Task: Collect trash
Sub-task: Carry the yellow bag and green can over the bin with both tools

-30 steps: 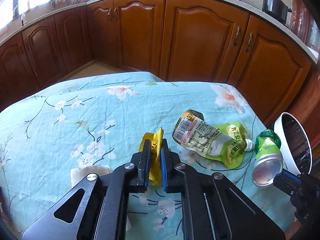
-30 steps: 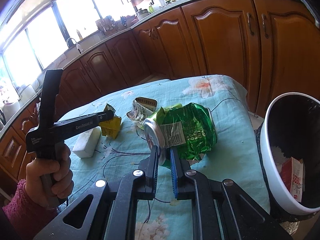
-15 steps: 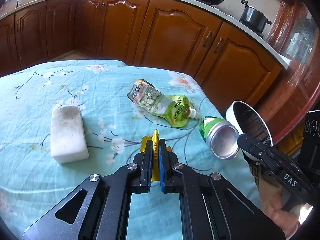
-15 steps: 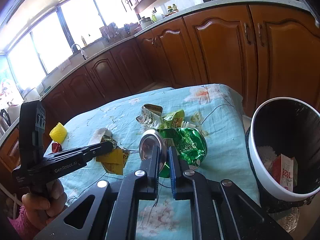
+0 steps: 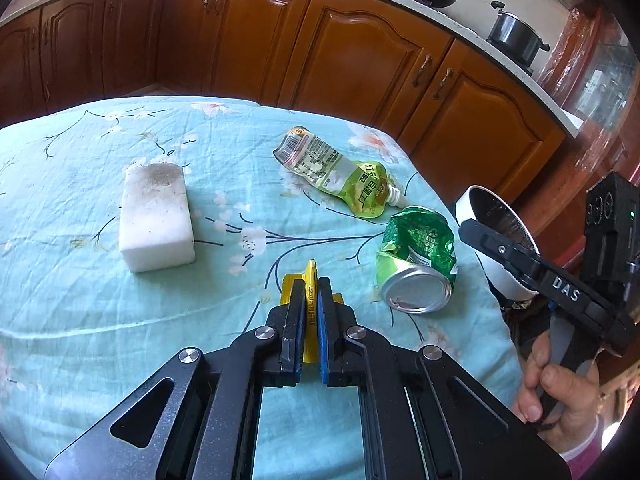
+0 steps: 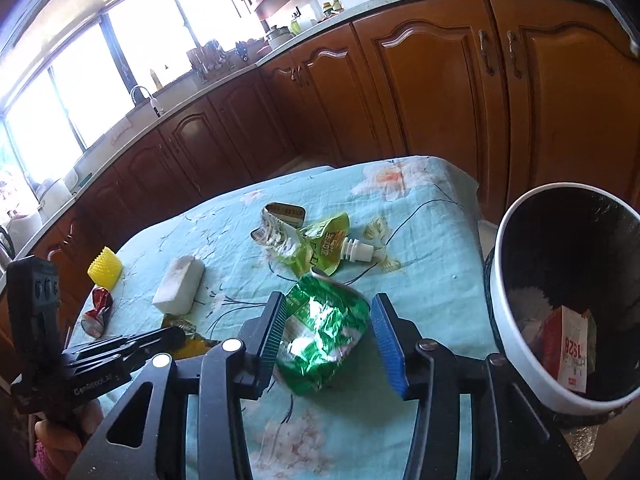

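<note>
My left gripper (image 5: 309, 288) is shut on a yellow wrapper (image 5: 310, 278), held just above the teal floral tablecloth (image 5: 80, 300). A crushed green can (image 5: 416, 260) lies on the cloth to its right. In the right wrist view my right gripper (image 6: 330, 320) is open, its jaws wide on either side of the can (image 6: 324, 336), which lies between them. A green drink pouch (image 5: 340, 174) lies behind the can; it also shows in the right wrist view (image 6: 308, 240). A white bin (image 6: 568, 300) with trash inside stands off the table's right edge.
A white sponge block (image 5: 156, 216) lies on the left of the cloth. A yellow ribbed cup (image 6: 105, 270) and a red wrapper (image 6: 98, 310) lie at the table's far left. Wooden cabinets (image 5: 360, 48) ring the table.
My right gripper has opened and let go of the green can, which now lies on the cloth. My left gripper stays shut on the yellow wrapper and has shifted slightly.
</note>
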### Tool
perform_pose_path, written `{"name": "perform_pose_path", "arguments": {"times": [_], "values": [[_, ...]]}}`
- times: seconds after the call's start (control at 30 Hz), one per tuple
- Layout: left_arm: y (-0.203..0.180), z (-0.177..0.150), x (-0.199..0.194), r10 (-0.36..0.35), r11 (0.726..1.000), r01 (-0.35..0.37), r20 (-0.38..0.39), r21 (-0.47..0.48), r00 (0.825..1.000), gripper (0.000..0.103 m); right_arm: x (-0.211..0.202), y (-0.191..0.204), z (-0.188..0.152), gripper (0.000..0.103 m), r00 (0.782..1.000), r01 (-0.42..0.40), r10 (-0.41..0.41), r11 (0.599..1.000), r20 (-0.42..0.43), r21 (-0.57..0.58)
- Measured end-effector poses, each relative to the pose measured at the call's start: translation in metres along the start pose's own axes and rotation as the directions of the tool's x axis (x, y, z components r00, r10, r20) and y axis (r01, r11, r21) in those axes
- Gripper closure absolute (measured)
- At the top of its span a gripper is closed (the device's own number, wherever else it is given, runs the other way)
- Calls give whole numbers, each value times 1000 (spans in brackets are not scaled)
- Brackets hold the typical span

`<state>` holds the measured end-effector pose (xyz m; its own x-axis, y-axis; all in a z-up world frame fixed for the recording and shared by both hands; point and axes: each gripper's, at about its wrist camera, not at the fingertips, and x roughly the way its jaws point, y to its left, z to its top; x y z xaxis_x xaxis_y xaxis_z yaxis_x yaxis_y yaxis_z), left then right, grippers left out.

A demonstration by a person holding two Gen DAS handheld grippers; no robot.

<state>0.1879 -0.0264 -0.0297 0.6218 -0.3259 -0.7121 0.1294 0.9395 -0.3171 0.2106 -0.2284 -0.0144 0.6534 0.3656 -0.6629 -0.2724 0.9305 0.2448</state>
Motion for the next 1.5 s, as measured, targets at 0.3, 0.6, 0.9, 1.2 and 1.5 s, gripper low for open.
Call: {"name": "perform_pose_path", "arguments": {"times": [0.3,0.6,0.9,1.2,1.5], "values": [[-7,-1,2,-6,1000,6,-6,22,1000,99,38,3,2,71,995,30,-42,992,-95,-124],[-29,-2,4,-43,998,44,-19,53,999,99,-18,-7,-9,89,999,40,-40,999,9,-31],[-68,-1,-1,-94,989,95,-13,112,995,99,-74,-32,-15,90,992,74,-77,997,98,29],[-121,8,3,-147,970,145,-5,194,989,99,-115,-79,-27,90,977,151,-165,983,137,107],[-178,17,14,-188,946,183,-9,269,982,99,-147,-121,-28,90,958,206,-234,964,168,171]]}}
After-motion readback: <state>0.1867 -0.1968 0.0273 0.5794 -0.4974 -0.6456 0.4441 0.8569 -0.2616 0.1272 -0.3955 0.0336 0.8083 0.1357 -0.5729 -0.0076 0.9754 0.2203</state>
